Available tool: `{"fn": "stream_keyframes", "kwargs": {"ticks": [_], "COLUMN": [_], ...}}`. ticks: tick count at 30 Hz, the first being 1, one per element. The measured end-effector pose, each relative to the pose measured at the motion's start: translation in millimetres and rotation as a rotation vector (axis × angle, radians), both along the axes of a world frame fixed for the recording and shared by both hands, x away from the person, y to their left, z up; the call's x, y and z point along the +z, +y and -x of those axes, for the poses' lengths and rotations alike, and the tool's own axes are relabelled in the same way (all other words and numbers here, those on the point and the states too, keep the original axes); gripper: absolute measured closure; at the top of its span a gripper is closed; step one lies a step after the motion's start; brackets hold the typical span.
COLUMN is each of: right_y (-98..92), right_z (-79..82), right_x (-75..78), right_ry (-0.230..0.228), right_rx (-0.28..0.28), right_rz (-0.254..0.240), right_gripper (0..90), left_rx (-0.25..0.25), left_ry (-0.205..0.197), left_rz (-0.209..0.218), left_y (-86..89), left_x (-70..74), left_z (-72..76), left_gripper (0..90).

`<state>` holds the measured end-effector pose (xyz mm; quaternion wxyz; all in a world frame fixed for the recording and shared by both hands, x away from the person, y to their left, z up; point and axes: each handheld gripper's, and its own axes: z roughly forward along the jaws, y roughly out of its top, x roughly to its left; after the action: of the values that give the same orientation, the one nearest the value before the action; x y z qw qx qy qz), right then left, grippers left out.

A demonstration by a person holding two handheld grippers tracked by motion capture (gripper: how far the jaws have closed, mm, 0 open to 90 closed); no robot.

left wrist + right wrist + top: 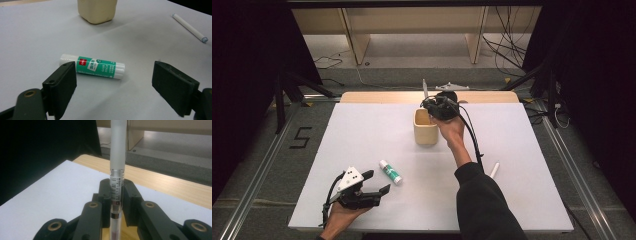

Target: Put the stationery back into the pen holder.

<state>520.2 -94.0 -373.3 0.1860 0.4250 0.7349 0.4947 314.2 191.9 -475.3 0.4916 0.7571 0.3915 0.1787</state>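
Note:
My right gripper [432,103] hovers over the cream cup [425,131] at the table's far middle, shut on a clear pen [117,157] that stands upright between its jaws. The pen's capped end [424,88] pokes up above the gripper. My left gripper [379,182] rests near the front left edge, open, with nothing between its pads [62,85]. A white and green glue stick [93,66] lies flat on the table just beyond the left jaw; in the high view the glue stick [390,172] sits right of that gripper.
A white marker [494,170] lies right of the person's right forearm; it appears as the marker [190,28] at the upper right of the left gripper view. The white table sheet [362,135] ends at a wooden strip [382,97] at the back.

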Motion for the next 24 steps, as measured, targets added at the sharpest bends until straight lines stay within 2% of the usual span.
{"fn": "stream_keyframes", "kwargs": {"ticks": [24], "right_y": [14.1], "right_z": [-3.1], "right_x": [-17.3], "right_ry": [0.038], "right_rx": [0.008], "right_rz": [0.030], "right_gripper": [79.0], "left_rx": [-0.001], "left_ry": [-0.003], "left_rz": [0.003], "left_y": [0.5], "left_x": [-0.6], "left_z": [0.9], "left_gripper": [19.5]}}
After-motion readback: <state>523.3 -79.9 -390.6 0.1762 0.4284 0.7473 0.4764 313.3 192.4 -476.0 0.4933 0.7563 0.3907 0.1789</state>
